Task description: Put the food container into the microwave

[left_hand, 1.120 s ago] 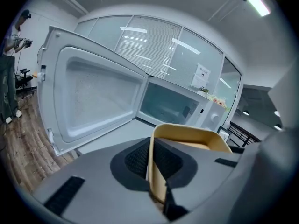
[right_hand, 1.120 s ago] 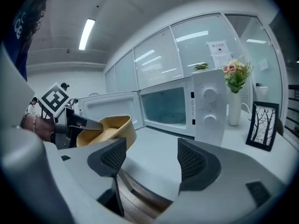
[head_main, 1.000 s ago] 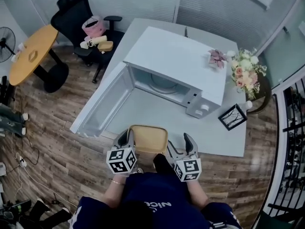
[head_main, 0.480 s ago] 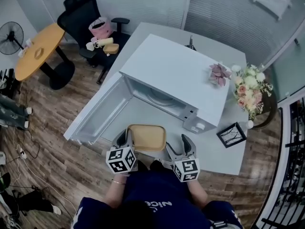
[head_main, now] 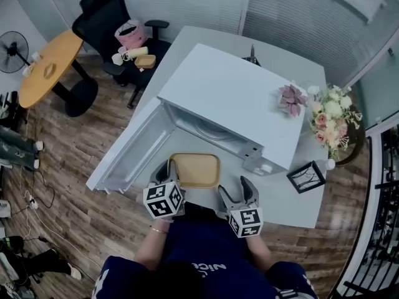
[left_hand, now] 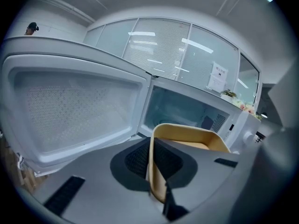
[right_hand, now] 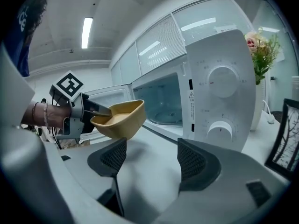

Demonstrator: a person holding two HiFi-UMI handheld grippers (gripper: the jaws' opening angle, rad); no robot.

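Microwave door (head_main: 124, 154) hangs wide open at left. Left gripper (head_main: 163, 172) is pinched shut on the near left wall of the tan food container (head_main: 195, 170), holding it clear of the table (head_main: 293, 198), just in front of the microwave (head_main: 230, 98) mouth, not inside. Right gripper (head_main: 235, 190) is beside the container, jaws spread, nothing between them. Flowers (head_main: 330, 114) and a small picture frame (head_main: 307, 176) stand far right.
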